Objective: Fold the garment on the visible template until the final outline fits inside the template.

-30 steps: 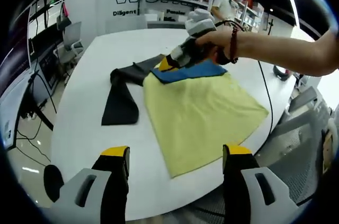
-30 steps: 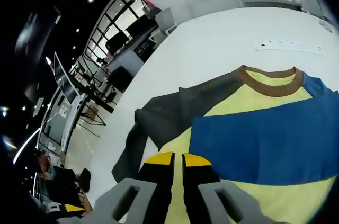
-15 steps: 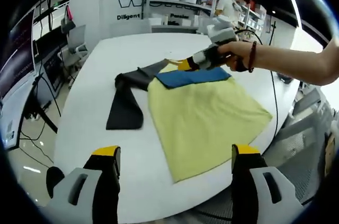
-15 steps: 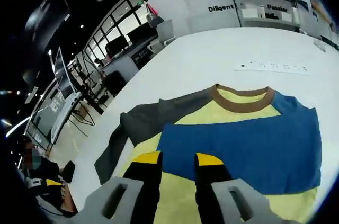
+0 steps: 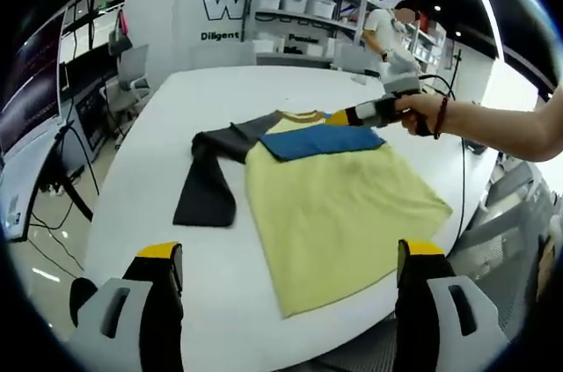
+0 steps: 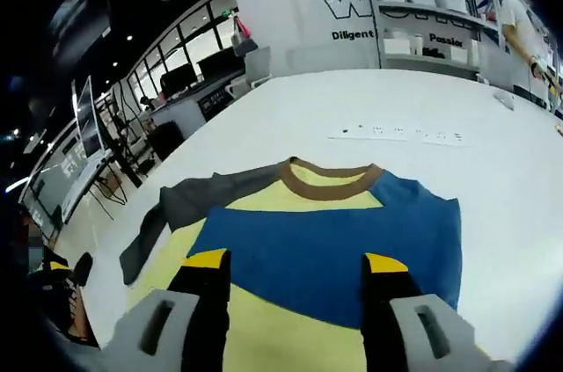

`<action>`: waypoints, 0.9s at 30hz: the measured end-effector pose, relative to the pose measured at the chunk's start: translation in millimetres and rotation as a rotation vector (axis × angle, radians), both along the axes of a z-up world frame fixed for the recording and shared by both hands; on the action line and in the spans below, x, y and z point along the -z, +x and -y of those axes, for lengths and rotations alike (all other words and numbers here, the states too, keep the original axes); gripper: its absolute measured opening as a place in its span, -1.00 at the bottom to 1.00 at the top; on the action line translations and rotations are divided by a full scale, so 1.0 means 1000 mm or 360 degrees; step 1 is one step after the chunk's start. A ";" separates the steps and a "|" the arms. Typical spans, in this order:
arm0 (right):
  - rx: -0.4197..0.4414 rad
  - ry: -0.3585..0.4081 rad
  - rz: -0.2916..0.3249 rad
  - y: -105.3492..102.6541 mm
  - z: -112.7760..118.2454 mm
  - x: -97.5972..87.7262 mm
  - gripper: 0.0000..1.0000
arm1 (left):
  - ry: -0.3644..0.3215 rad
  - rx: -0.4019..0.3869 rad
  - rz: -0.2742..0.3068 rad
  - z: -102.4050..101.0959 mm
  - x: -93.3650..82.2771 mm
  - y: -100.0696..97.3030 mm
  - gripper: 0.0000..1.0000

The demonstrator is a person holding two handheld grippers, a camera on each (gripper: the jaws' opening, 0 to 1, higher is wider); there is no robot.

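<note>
A yellow shirt with a blue chest band and a brown collar lies flat on the white table. Its dark grey sleeve stretches off to the left. My left gripper is open above the table's near edge, short of the hem, holding nothing. A hand holds my right gripper at the blue band's far right corner. In the right gripper view the shirt shows its collar and grey sleeve. The right gripper is open over the blue band, with no cloth between its jaws.
A white power strip lies on the table beyond the collar. A cable runs off the table's right side. Office chairs and shelves with bins stand behind. A person stands at the back.
The right gripper went from shut to open and drew back from the shirt's shoulder toward the right. The left gripper's jaws spread a little wider.
</note>
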State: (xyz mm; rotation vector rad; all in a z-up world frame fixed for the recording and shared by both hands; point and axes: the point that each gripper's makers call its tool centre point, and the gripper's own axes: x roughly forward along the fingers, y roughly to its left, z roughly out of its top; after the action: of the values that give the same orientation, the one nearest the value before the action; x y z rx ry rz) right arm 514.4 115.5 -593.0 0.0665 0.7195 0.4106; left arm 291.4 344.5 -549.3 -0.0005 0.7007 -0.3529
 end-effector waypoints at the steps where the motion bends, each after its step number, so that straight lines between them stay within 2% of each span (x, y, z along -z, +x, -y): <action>1: 0.0009 -0.0014 -0.0005 -0.001 0.005 0.002 0.04 | 0.0002 0.0003 -0.0003 0.000 0.001 0.000 0.98; 3: 0.0031 -0.0018 -0.0023 -0.003 0.013 0.005 -0.02 | 0.0000 0.0012 -0.0011 0.002 0.002 -0.001 0.98; 5: 0.0057 -0.0012 -0.0028 -0.004 0.020 0.007 -0.02 | -0.0002 0.0013 -0.0013 0.002 0.002 -0.001 0.98; 6: 0.0098 -0.0048 -0.0028 -0.007 0.035 0.011 -0.02 | -0.0002 0.0029 -0.0020 0.005 0.003 -0.001 0.98; 13: 0.0155 -0.0072 -0.0025 -0.012 0.063 0.017 -0.04 | 0.0005 0.0053 -0.0024 0.007 0.003 0.000 0.98; 17: 0.0198 -0.0150 -0.0024 -0.011 0.082 0.024 -0.07 | 0.0009 0.0068 -0.0033 0.009 0.004 -0.001 0.97; 19: 0.0213 -0.0177 -0.0017 -0.010 0.089 0.025 -0.14 | 0.0008 0.0073 -0.0034 0.009 0.004 -0.001 0.95; 21: 0.0221 -0.0229 0.0011 -0.008 0.099 0.027 -0.30 | 0.0008 0.0077 -0.0040 0.009 0.005 -0.002 0.95; 26: 0.0265 -0.0281 -0.0032 -0.011 0.119 0.036 -0.39 | 0.0010 0.0060 -0.0035 0.005 0.004 -0.001 0.93; 27: 0.0282 -0.0294 -0.0050 -0.013 0.123 0.039 -0.46 | 0.0012 0.0057 -0.0038 0.004 0.005 -0.001 0.93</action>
State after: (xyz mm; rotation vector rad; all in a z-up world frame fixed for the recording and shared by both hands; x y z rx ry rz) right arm 501.4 -7.8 -632.0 -0.0371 0.7731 0.1730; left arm 290.2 340.5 -554.0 0.0148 0.7263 -0.3850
